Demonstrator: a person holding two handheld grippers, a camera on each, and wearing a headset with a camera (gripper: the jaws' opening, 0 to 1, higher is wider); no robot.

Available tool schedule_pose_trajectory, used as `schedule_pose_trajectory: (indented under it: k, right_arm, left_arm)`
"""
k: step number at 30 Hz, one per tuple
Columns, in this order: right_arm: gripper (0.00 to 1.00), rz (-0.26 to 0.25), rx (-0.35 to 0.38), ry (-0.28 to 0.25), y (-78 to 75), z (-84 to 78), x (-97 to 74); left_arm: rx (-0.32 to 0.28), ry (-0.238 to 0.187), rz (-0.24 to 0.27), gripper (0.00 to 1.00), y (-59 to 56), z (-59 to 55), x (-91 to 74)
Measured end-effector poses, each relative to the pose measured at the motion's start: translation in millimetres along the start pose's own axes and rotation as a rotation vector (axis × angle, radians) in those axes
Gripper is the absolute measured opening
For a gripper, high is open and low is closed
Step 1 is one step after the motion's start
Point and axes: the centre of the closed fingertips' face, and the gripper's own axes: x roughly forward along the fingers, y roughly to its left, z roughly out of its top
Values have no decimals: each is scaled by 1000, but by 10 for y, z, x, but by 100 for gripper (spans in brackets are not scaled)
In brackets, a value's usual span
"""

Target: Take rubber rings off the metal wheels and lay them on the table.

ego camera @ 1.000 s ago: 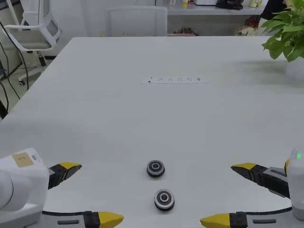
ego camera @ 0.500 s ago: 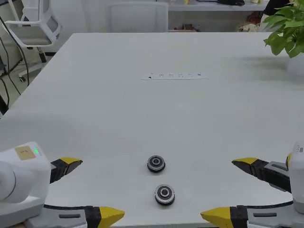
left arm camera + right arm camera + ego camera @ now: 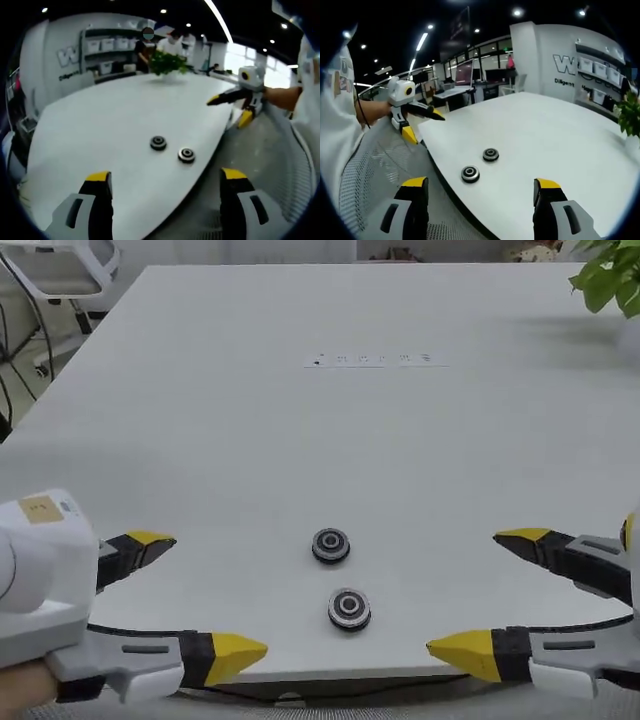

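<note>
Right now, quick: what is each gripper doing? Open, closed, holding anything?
Left gripper: open, holding nothing.
Right gripper: open, holding nothing.

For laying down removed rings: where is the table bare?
The table is bare between the far wheel and the socket strip, and beside both wheels toward the left gripper and right gripper. Tightest by the near wheel.

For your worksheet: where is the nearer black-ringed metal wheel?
Head view: the wheel lies by the white table's front edge, centre, nearer than the other wheel.
</note>
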Motion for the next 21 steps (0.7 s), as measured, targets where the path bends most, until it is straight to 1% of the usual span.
schedule_pose_trajectory:
  k: [2, 5, 10, 13, 18, 21]
  right_arm:
    - [86, 15, 7, -10, 22, 30, -4]
    - [86, 29, 10, -21, 19, 68, -10]
    - [85, 47, 14, -50, -16, 193, 4]
    - [84, 52, 4, -55, -40, 239, 17]
    - [84, 61, -20, -56, -100, 281, 44]
    - [84, 74, -40, -56, -133, 291, 74]
  left_arm:
    - [-14, -9, -22, 89, -14, 17, -13]
    - [-24, -13, -23, 88, 7, 46, -36]
    - [1, -22, -22, 87, 41, 132, -47]
    - [14, -24, -28, 88, 34, 170, -38]
    - [42, -19, -28, 88, 30, 195, -23]
    - [43, -22, -30, 88, 40, 203, -14]
